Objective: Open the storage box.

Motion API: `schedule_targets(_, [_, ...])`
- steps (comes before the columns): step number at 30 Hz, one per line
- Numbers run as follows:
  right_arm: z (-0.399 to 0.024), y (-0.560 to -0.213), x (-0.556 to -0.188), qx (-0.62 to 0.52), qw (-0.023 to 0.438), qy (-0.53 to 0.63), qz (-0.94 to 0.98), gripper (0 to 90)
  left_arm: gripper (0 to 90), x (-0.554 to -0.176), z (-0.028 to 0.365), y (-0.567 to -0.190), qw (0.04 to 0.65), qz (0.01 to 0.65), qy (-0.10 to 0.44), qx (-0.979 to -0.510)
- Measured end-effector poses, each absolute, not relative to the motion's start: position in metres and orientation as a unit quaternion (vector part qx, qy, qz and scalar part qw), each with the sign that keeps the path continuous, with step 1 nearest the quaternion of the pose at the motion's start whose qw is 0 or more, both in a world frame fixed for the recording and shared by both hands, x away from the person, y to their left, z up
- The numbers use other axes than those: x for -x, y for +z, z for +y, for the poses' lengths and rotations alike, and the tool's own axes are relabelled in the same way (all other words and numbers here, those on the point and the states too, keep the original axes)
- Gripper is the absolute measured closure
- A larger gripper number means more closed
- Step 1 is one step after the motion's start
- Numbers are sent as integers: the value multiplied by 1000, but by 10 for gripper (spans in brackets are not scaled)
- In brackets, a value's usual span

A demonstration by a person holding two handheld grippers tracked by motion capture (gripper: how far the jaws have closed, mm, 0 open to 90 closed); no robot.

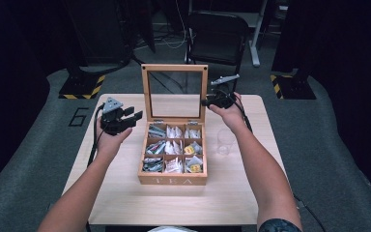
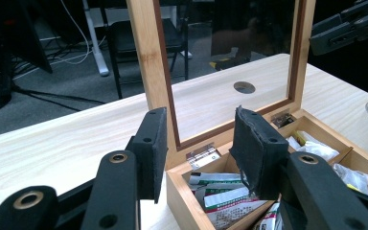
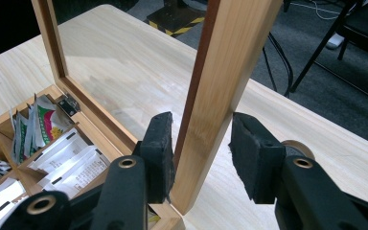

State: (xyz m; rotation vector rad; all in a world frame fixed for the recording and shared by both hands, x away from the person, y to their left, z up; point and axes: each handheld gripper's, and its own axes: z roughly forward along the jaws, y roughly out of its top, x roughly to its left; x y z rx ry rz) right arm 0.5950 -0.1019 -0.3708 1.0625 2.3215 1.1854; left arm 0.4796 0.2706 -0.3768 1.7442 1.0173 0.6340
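A wooden tea box (image 1: pixel 172 180) marked TEA stands mid-table, its glass-paned lid (image 1: pixel 174 68) upright. Several compartments hold tea bags (image 1: pixel 174 147). My right gripper (image 1: pixel 206 101) is at the lid's right edge. In the right gripper view its jaws (image 3: pixel 199 139) straddle the lid's frame post (image 3: pixel 220 86); the left pad (image 3: pixel 159 143) lies against the wood, the right pad stands off with a gap. My left gripper (image 1: pixel 134 116) hovers just left of the box, level with the lid's lower left corner. Its jaws (image 2: pixel 199 129) are open with nothing between them, and the lid's left post (image 2: pixel 148 48) rises beyond them.
A clear drinking glass (image 1: pixel 225 141) stands on the table (image 1: pixel 125 203) right of the box, under my right forearm. A round hole (image 2: pixel 244 87) is in the tabletop behind the lid. A black chair (image 1: pixel 217 36) stands beyond the table's far edge.
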Motion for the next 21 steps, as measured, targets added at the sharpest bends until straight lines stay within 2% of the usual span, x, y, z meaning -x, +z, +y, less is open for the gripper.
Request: schedule_targets(21, [-107, -366, -580, -358, 168, 420, 817, 598, 541, -478, 274, -377, 487, 432, 253, -715])
